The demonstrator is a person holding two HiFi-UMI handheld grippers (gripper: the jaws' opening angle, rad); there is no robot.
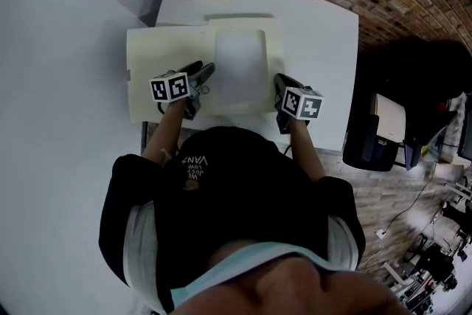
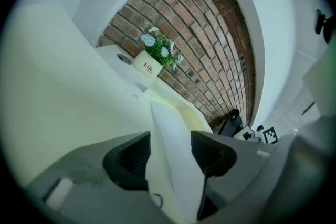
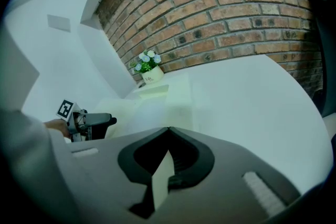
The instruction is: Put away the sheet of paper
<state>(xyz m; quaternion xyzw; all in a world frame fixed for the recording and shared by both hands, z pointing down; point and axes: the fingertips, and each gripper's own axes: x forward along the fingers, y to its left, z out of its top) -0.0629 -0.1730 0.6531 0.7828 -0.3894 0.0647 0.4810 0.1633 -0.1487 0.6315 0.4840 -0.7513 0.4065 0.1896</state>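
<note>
Paper between left fingers (loose)

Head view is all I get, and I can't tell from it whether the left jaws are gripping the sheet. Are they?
Observer: No. The left gripper is open. The sheet has its edge between the jaws, unclamped.
Operator: And the right jaws?
Observer: The right gripper is shut on the sheet's other edge.
Operator: Any writing on the flower pot?
Observer: Yes, the pot reads "Life".
</note>
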